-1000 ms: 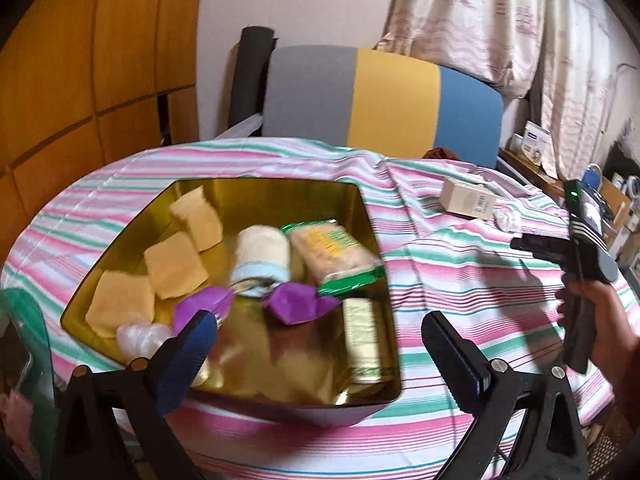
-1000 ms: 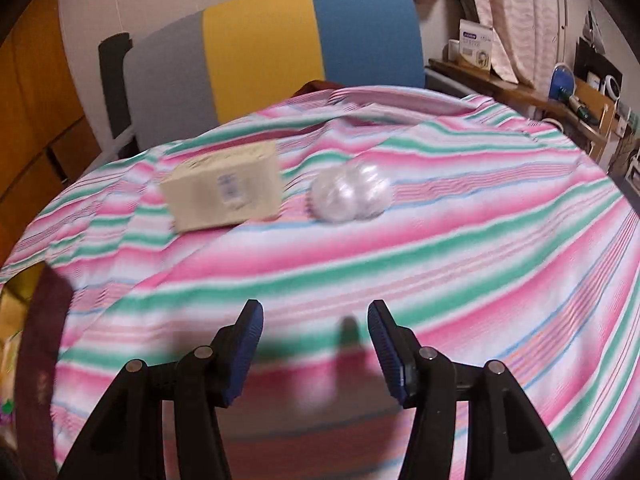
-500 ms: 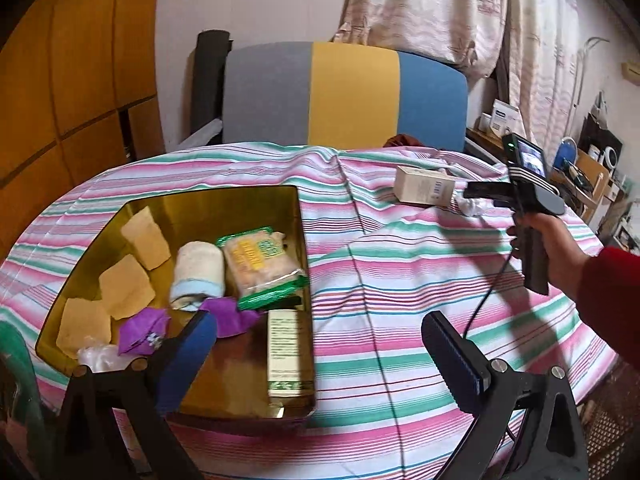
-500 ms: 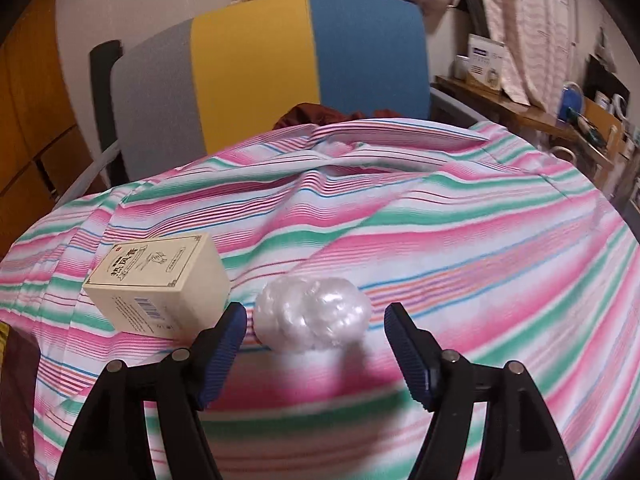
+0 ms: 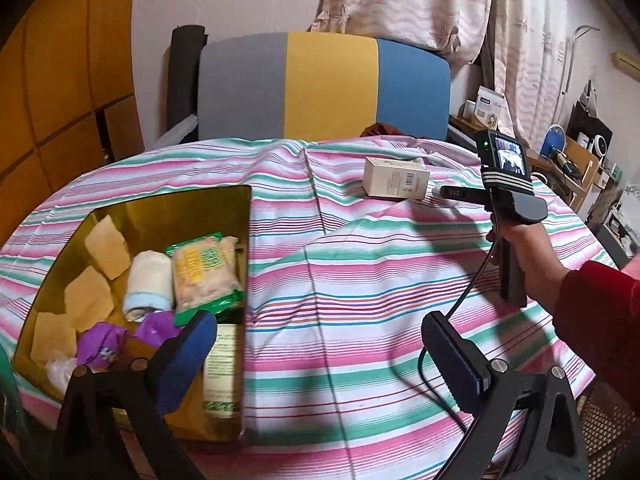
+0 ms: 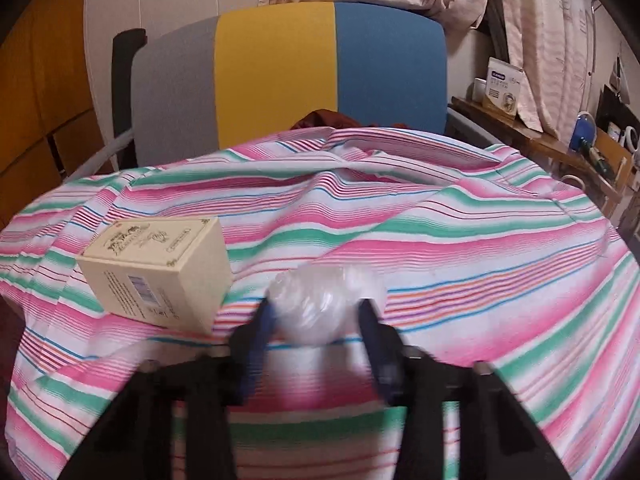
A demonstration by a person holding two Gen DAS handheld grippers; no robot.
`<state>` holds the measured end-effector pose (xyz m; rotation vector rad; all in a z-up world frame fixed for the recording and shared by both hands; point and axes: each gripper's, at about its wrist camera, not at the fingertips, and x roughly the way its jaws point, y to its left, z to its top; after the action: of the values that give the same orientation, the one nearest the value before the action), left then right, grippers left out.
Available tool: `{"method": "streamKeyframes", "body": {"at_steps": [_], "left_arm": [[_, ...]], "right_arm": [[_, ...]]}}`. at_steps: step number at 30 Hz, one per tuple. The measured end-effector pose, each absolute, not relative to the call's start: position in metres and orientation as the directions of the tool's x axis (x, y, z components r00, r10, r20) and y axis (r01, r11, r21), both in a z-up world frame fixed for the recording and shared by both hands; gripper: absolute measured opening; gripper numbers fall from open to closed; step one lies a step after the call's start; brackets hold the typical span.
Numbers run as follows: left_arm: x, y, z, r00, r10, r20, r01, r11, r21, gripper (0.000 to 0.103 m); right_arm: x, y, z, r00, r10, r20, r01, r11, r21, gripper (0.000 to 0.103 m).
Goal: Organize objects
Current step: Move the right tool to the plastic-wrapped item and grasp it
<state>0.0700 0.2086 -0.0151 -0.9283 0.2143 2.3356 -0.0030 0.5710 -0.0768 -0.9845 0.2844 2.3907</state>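
Note:
A clear plastic-wrapped lump (image 6: 326, 304) lies on the striped tablecloth. My right gripper (image 6: 320, 332) has its blurred jaws on either side of it, closing in on it. A cream carton (image 6: 160, 270) lies just to its left and also shows in the left wrist view (image 5: 396, 179). A gold tray (image 5: 244, 216) at the left holds several yellow squares, a rolled cloth (image 5: 148, 284), a snack packet (image 5: 204, 272), purple wrappers and a long green-white box (image 5: 222, 372). My left gripper (image 5: 316, 360) is open and empty, low over the tray's near right corner.
A grey, yellow and blue chair back (image 5: 324, 88) stands behind the table. A cluttered wooden shelf (image 5: 576, 160) is at the right. My right hand's gripper handle (image 5: 508, 216) and its cable hang over the table's right side.
My right gripper has moved forward and down and narrowed its jaws around the plastic-wrapped lump. My left gripper has swung right, so the tray has slid to the left of its view.

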Motion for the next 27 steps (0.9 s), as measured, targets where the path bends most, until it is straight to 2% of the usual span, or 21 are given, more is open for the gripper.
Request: {"method": "streamKeyframes", "body": {"at_steps": [7,13,14,16,19,21,23,25,26,27], "left_arm": [[0.058,0.238,-0.014,-0.538,0.497,-0.681,-0.613,-0.785,-0.089,0.103],[0.053,0.257,-0.008,-0.542,0.502,-0.674,-0.623,-0.778,-0.078,0.103],[0.053,0.257,-0.008,-0.54,0.503,-0.674,-0.619,-0.78,-0.086,0.103],[0.052,0.257,-0.01,-0.531,0.51,-0.676,-0.619,-0.779,-0.102,0.103],[0.05,0.257,-0.016,-0.524,0.486,-0.7,-0.603,-0.792,-0.099,0.103],[0.05,0.254,-0.017,-0.523,0.482,-0.703,-0.593,-0.798,-0.107,0.103],[0.05,0.251,-0.016,-0.53,0.477,-0.701,-0.583,-0.805,-0.107,0.103],[0.048,0.249,-0.014,-0.538,0.472,-0.699,-0.578,-0.809,-0.102,0.103],[0.047,0.248,-0.013,-0.542,0.469,-0.697,-0.576,-0.812,-0.098,0.103],[0.045,0.248,-0.012,-0.545,0.466,-0.697,-0.575,-0.813,-0.094,0.103]], "right_arm": [[0.023,0.565,-0.079,-0.577,0.361,-0.733,-0.544,-0.839,0.015,0.034],[0.058,0.582,-0.08,-0.613,0.338,-0.714,-0.611,-0.776,0.157,0.034],[0.06,0.582,-0.077,-0.62,0.341,-0.707,-0.614,-0.772,0.166,0.037],[0.057,0.581,-0.07,-0.606,0.387,-0.695,-0.632,-0.765,0.125,0.051],[0.039,0.583,-0.061,-0.616,0.388,-0.686,-0.614,-0.782,0.109,0.053],[0.027,0.59,-0.062,-0.622,0.348,-0.701,-0.612,-0.775,0.158,0.054],[0.01,0.599,-0.071,-0.583,0.319,-0.747,-0.636,-0.752,0.174,0.054],[0.0,0.605,-0.08,-0.585,0.296,-0.755,-0.637,-0.745,0.201,0.053],[0.0,0.607,-0.083,-0.59,0.285,-0.755,-0.634,-0.744,0.214,0.051],[0.0,0.608,-0.087,-0.586,0.285,-0.759,-0.639,-0.738,0.217,0.04]]}}
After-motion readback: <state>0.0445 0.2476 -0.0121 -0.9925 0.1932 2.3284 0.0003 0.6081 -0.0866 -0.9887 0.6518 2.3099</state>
